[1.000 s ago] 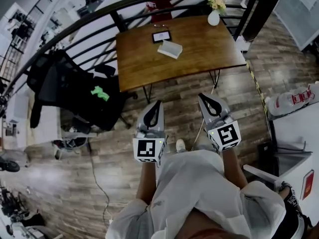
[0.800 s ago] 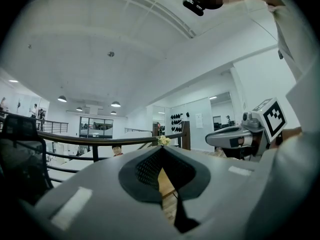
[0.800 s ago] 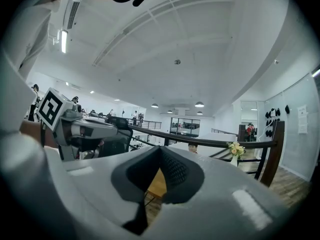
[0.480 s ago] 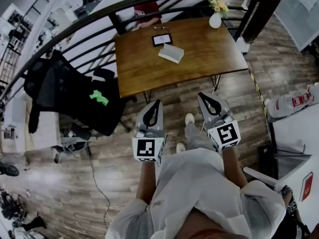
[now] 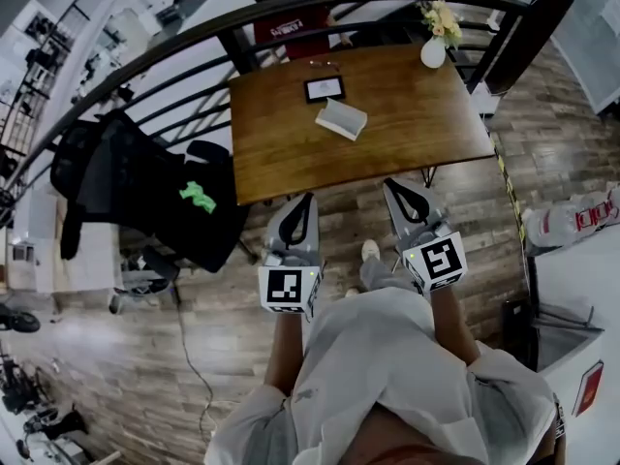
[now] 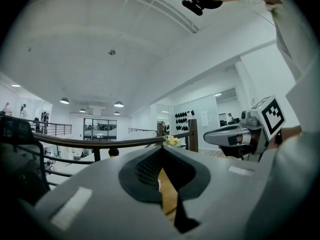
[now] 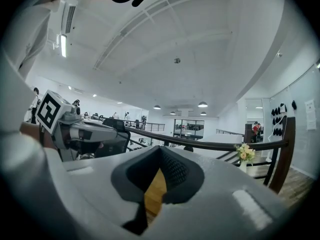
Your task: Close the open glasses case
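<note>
**Both claws clenched, nothing grasped**

The left gripper [image 5: 307, 201] is held short of the wooden table [image 5: 281, 153], with its jaws pressed together on nothing. The open glasses case [image 5: 341, 119] is seen lying on the tabletop beyond, untouched. The right gripper [image 5: 392, 188] is likewise clenched and empty.

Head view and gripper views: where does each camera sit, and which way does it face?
Head view: on the person's head, steeply down at the table; left gripper and right gripper show.
Left gripper view: on that gripper, up along its shut jaws toward the railing; the right gripper shows.
Right gripper view: the same, jaws shut; the left gripper shows.
Shared: the flowers.
</note>
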`<action>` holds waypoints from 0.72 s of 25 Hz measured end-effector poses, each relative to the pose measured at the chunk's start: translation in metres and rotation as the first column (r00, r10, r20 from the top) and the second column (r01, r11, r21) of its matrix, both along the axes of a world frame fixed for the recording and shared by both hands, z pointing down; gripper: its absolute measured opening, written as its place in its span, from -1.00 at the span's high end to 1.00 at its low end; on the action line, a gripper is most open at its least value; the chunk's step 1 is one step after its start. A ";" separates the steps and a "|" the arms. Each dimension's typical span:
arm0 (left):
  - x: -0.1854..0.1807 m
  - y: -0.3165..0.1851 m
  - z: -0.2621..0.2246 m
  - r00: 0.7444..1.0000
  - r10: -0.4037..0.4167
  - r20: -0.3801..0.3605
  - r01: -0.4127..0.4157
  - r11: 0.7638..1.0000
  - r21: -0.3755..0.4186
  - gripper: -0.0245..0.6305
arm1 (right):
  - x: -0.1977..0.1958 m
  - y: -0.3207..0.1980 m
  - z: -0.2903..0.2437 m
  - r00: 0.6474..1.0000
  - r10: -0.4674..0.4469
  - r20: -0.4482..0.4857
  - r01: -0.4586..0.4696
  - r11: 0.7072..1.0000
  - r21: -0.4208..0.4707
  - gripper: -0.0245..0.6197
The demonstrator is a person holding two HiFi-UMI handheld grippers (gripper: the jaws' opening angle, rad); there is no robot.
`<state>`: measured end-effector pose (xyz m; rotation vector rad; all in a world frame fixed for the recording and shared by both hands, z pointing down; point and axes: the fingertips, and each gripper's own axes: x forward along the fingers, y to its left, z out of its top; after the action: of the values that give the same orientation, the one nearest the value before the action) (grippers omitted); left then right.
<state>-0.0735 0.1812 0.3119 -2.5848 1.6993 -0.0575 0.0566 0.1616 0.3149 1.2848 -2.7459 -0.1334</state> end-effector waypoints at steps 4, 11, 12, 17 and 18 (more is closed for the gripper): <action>0.004 -0.026 -0.001 1.000 -0.017 0.006 0.017 1.000 -0.002 0.86 | 0.003 -0.029 -0.003 1.000 -0.020 0.007 0.020 1.000 0.002 0.91; 0.020 -0.071 -0.009 0.999 -0.051 0.016 0.052 0.999 -0.013 0.86 | 0.015 -0.080 -0.011 0.998 -0.061 0.019 0.061 0.998 0.003 0.91; 0.023 -0.077 -0.010 0.998 -0.057 0.018 0.057 0.998 -0.013 0.86 | 0.017 -0.087 -0.011 0.998 -0.067 0.021 0.067 0.998 0.001 0.91; 0.040 -0.107 -0.008 0.996 -0.086 0.034 0.087 0.996 -0.026 0.86 | 0.032 -0.124 -0.010 0.995 -0.099 0.027 0.099 0.995 -0.009 0.91; 0.042 -0.112 -0.007 0.995 -0.093 0.037 0.094 0.995 -0.029 0.86 | 0.034 -0.129 -0.009 0.994 -0.105 0.027 0.106 0.994 -0.011 0.91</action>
<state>-0.0316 0.0693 0.3052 -2.5081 1.8199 -0.1327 0.0904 0.0321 0.3060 1.1465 -2.8325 -0.1085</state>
